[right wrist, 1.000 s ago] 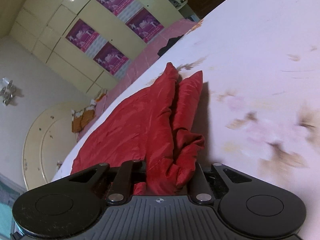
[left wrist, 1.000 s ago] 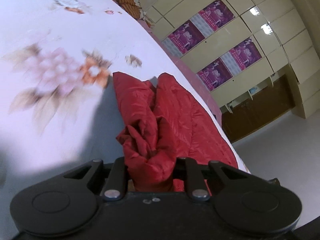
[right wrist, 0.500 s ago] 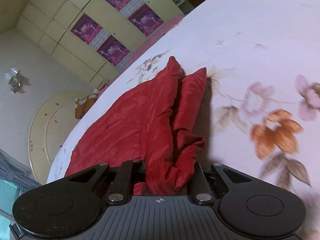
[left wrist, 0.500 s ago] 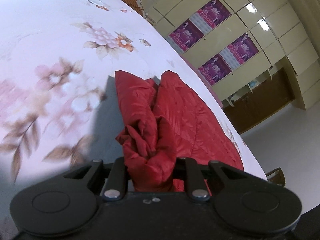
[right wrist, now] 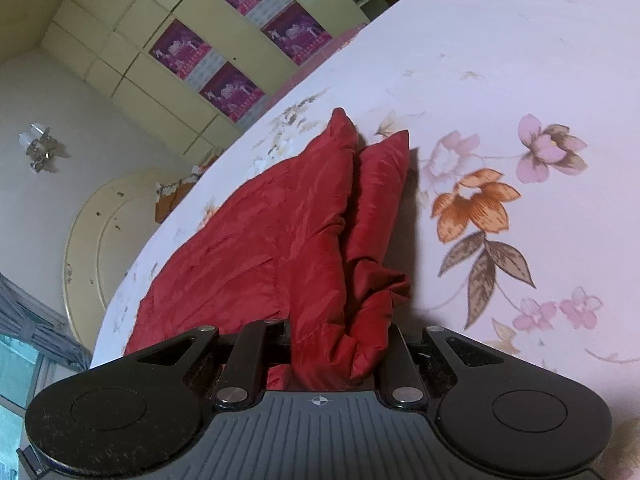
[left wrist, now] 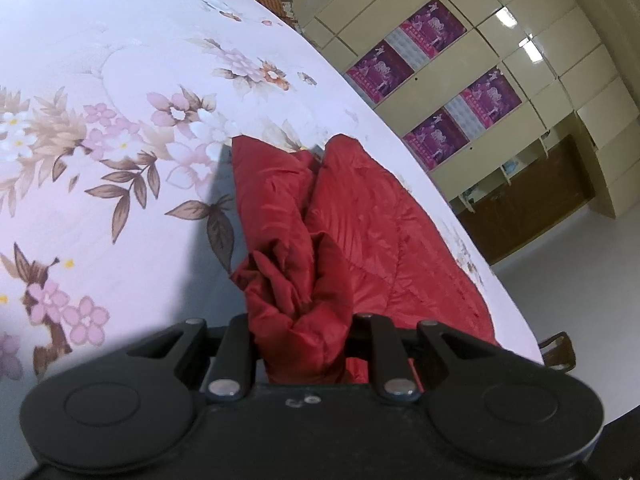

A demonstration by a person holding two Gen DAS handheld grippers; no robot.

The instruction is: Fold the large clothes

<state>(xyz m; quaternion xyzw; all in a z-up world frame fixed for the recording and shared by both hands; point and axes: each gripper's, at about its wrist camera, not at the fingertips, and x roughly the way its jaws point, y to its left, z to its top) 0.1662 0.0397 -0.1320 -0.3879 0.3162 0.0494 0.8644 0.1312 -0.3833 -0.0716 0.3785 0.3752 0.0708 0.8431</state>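
Both claws are pinching bunched red fabric. The left claw point(left wrist: 302, 344) is clamping a wad of the red jacket point(left wrist: 360, 240) low in the centre of its frame. The right claw point(right wrist: 334, 356) is doing the same in its own view, gripping the jacket point(right wrist: 260, 248) at another bunched edge. Probably the two grips are there to carry one edge across as a fold, with the rest trailing on the bed. The jacket is lying on the floral bedsheet point(left wrist: 100, 140), running from frame centre toward the right edge in the left view and toward the left edge in the right view. It is looking shiny, quilted and creased, with two pointed ends sticking up toward the cabinets point(left wrist: 460, 80).
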